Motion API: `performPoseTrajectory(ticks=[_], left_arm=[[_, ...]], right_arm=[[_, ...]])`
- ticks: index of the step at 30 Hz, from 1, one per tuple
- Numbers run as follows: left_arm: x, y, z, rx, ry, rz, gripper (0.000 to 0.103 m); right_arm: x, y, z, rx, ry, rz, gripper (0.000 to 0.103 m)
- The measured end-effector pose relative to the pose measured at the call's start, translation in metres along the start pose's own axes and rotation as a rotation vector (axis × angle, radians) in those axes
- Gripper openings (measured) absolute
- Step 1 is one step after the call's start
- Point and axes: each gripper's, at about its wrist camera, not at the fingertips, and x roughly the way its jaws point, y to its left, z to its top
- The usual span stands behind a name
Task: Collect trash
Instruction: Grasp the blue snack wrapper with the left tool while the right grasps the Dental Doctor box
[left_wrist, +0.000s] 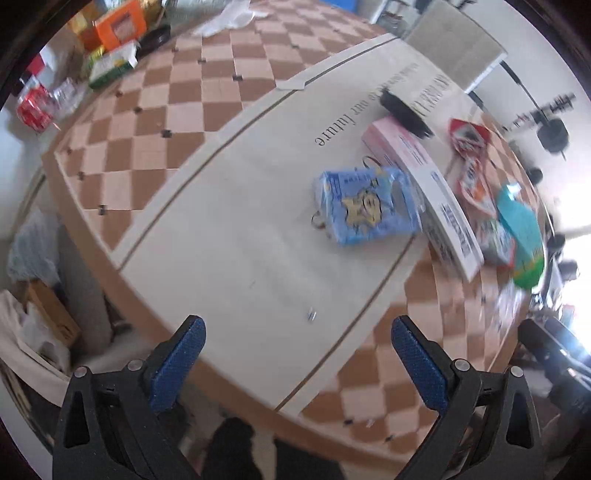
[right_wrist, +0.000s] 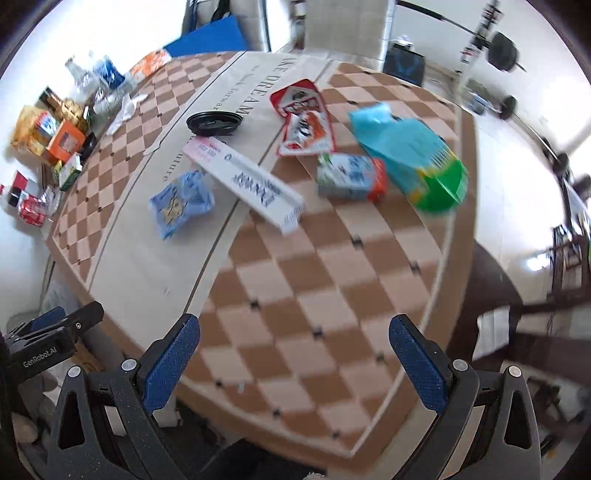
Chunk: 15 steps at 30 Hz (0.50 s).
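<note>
Early step, by the look of it — both tools hover over the near edge of the brown-and-cream checkered table (right_wrist: 314, 295) with nothing picked up yet. The left gripper (left_wrist: 297, 350) and right gripper (right_wrist: 293, 349) each stand wide apart, holding nothing. The trash lies well ahead, mid-table: a crumpled light-blue plastic wrapper (left_wrist: 365, 205) on the cream printed table runner (left_wrist: 240, 229), just beside a long pink-and-white cardboard box (right_wrist: 245, 177); a red-and-white snack packet (right_wrist: 301, 118), a small blue-and-orange carton (right_wrist: 351, 177), a teal-and-green plastic bag (right_wrist: 410, 158) and a black round plastic lid (right_wrist: 214, 122) lie nearby. Next move probably calls for reaching fwd to the nearest piece, likely the wrapper, w/ jaws kept wide. Readable text: "our future" and "DREAM" on the runner, "GenRobot.AI" on the left tool — box lettering is too blurred.
</note>
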Motion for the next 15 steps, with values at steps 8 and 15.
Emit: performPoseTrajectory(ticks=[8, 15], left_arm=[[0.066, -0.016, 0.063, -0.101, 0.085, -0.055, 0.078], [0.071, -0.026, 0.062, -0.063, 0.09, -0.021, 0.026]], right_arm=[[0.117, 0.041, 0.11, -0.244, 0.132, -0.026, 0.091], [0.151, 0.06, 0.14, -0.31, 0.191, 0.063, 0.082]])
